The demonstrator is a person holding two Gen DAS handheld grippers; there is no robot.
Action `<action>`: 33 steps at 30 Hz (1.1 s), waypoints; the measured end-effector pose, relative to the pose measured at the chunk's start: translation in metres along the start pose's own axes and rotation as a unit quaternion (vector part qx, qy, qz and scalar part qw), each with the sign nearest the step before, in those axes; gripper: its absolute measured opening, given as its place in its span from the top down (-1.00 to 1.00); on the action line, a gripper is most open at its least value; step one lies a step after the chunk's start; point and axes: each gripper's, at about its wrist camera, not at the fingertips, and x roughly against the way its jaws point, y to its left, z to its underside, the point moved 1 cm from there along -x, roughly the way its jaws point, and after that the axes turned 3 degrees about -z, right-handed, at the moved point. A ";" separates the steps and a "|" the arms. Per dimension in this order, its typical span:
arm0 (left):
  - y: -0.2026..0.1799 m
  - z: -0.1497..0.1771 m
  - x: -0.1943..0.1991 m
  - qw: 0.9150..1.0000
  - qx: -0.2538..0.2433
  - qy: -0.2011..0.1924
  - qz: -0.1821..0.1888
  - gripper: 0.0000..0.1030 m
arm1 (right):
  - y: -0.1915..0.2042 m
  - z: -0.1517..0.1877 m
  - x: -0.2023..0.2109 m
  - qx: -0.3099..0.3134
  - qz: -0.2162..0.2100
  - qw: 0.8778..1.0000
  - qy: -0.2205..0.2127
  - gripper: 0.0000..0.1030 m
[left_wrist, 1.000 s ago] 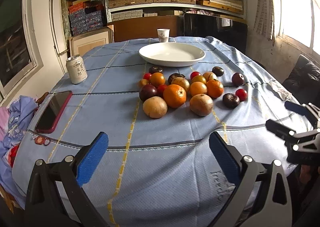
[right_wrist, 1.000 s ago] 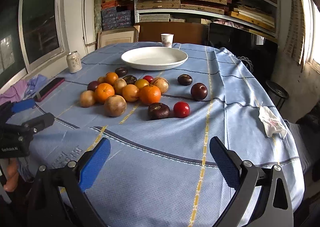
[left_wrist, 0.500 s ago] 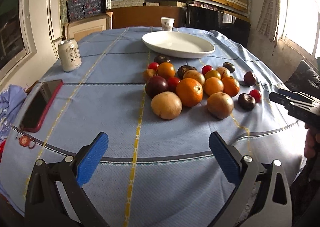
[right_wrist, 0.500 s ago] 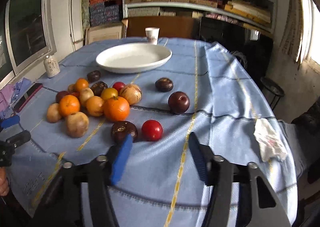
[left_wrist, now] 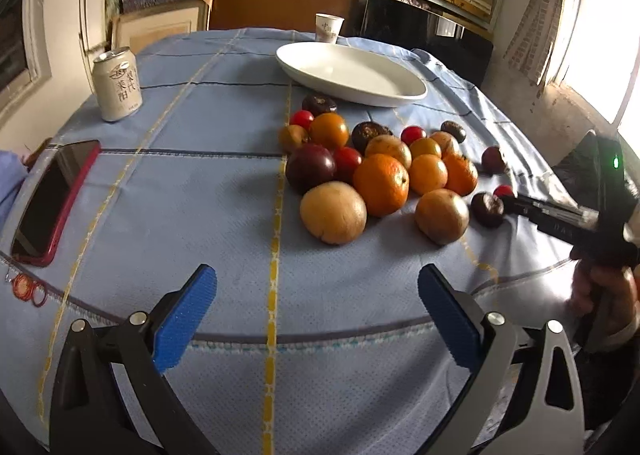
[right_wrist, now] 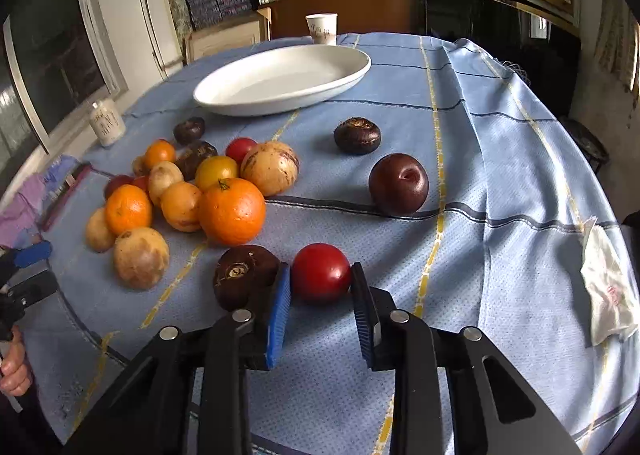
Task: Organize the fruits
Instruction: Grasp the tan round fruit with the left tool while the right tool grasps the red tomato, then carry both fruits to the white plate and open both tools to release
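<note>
As seen along the right gripper (right_wrist: 320, 267), low over the blue-clothed counter (right_wrist: 500, 175): jaws narrowed to either flank of a red tomato (right_wrist: 320, 275) resting on the cloth, blue pads just at its skin, true clamping impossible to tell. Immediately left of the left-hand pad, touching its outer face, a dark brown fruit (right_wrist: 240, 275). Farther left and behind, a tight cluster of fruit, with a large orange (right_wrist: 231, 211) at its near edge and a tan round fruit (right_wrist: 140, 257) beside it. Set apart to the right of the cluster, a dark plum (right_wrist: 398, 183), and beyond it a second dark brown fruit (right_wrist: 357, 135). At the right margin of the cloth, a crumpled tissue (right_wrist: 608, 287). Left gripper (left_wrist: 316, 275) held short of the cluster, jaws wide apart, nothing between them. To its left, a red-cased phone (left_wrist: 52, 195) near the counter edge and, farther back, an upright drink can (left_wrist: 117, 83). Beyond the fruit, an empty white plate (right_wrist: 280, 103); behind that, a paper cup (right_wrist: 322, 27) at the far edge.
</note>
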 end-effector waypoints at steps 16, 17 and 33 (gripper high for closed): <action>-0.012 -0.030 -0.057 0.997 -0.025 0.069 0.018 0.00 | -0.015 0.006 0.003 -0.041 -0.033 0.999 -0.002 0.40; -0.012 -0.032 -0.059 0.997 -0.025 0.069 0.017 0.01 | -0.015 0.005 0.003 -0.042 -0.034 0.999 0.000 0.40; -0.012 -0.037 -0.062 0.997 -0.022 0.071 0.030 0.13 | -0.015 0.007 0.003 -0.044 -0.035 0.998 -0.006 0.41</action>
